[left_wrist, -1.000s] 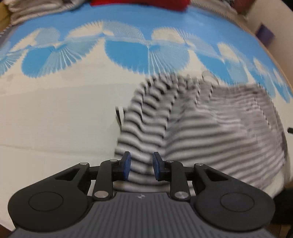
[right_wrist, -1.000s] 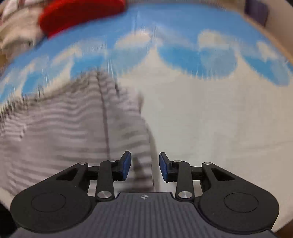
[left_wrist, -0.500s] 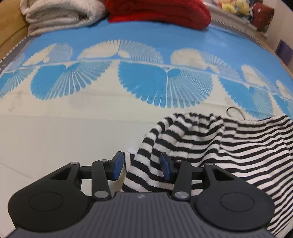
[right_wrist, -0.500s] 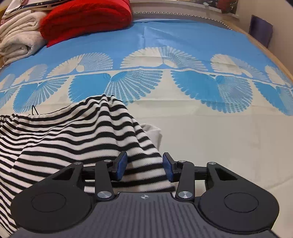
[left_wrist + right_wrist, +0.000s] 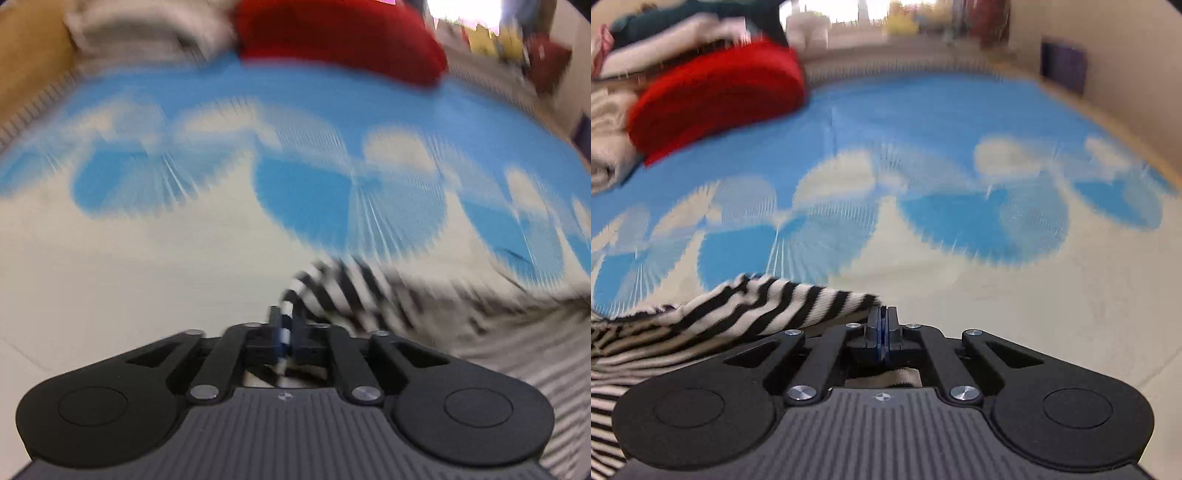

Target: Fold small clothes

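both grippers (image 5: 283, 334) (image 5: 884, 332) pinch the striped garment (image 5: 746, 306) — edges blurred, seemingly taut

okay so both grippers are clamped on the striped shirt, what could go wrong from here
1. The left gripper pinches only a thin edge of the striped garment, so a hard pull could slip it free.
2. The right gripper also bites right at the garment's corner; uneven lifting might skew the fold.
3. Both views are motion-blurred, suggesting fast movement; the cloth could bunch on the blue patterned sheet instead of lying flat.
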Motion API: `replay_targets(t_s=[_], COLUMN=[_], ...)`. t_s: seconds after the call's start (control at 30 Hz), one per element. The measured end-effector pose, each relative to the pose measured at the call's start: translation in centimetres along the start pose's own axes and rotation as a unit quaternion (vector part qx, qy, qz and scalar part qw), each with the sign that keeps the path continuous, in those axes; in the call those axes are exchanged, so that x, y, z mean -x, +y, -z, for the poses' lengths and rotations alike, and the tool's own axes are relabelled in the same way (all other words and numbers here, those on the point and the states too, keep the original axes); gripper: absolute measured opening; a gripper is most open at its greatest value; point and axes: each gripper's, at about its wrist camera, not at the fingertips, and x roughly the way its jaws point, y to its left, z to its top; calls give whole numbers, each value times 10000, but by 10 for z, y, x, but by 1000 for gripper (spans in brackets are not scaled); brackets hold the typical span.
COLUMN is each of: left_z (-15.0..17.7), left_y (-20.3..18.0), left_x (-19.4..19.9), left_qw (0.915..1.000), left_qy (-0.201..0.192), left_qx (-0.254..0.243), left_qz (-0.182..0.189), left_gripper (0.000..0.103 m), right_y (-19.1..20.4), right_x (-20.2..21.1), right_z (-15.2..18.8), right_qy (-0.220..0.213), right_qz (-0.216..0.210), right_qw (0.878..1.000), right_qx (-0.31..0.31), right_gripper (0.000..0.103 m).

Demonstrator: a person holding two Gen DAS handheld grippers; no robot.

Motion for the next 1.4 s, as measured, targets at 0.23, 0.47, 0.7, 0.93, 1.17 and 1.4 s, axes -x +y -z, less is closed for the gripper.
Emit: replay_targets(t_s=[0.23,0.47,0.7,0.93,1.17,1.4], left_z=[2,31,70,60,87,104], left_y=[9,-31,-97,-74,-39,4], left_x=[45,59,37,38,65,61], left_qw=[9981,9738,9515,9657,9424,9518], left_qy=[-550,130,590,898,1369,1678], left_qx=[-176,-1228,-2528,-1946,-2379,-2113], left_qz=[235,1908,1648,1467,1909,1461], left_gripper=[46,45,45,45,45,45], right_y=[5,3,22,1,-12,-14], right_x=[22,49,49,50,41,43], right_z=[3,18,66,72,98,102], right_qy=[-190,362,1319,1500,1947,1969], right_qz=[-162,-1527,-1509,-1010,-384,-260], right_qw=[9983,9811,9482,9512,9304,9331], right_qx=[534,1130,2464,2501,3083,2999], right_gripper=[31,32,36,36,37,41])
